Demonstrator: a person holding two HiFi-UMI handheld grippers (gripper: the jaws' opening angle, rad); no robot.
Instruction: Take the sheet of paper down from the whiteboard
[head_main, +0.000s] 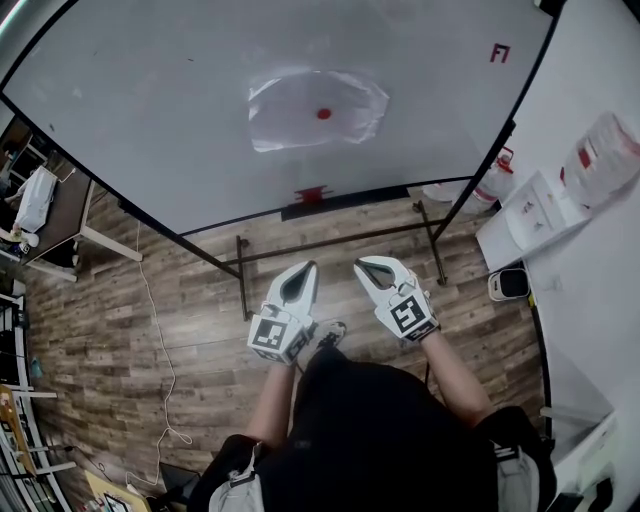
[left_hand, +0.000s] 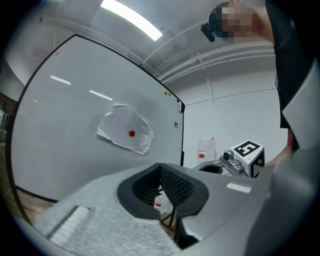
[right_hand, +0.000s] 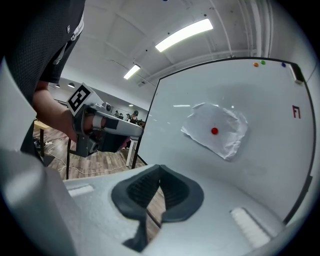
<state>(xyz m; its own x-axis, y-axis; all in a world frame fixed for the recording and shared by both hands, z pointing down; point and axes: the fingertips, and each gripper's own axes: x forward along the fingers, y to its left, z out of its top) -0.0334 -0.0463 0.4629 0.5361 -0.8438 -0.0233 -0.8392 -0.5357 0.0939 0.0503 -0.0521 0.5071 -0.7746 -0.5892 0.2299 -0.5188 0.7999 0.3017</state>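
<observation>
A crumpled white sheet of paper (head_main: 316, 107) hangs on the whiteboard (head_main: 180, 120), pinned by a red round magnet (head_main: 324, 113). The sheet shows again in the left gripper view as the paper (left_hand: 126, 129) and in the right gripper view as the paper (right_hand: 216, 128). My left gripper (head_main: 307, 270) and right gripper (head_main: 366, 266) are held side by side well short of the board, both shut with nothing between the jaws. The left gripper (left_hand: 160, 168) and right gripper (right_hand: 159, 170) have their tips touching.
The board stands on a black metal frame (head_main: 330, 243) over a wooden floor. A white wall shelf with a bottle (head_main: 545, 200) is at the right. A desk (head_main: 60, 215) stands at the left, and a white cable (head_main: 160, 350) trails across the floor.
</observation>
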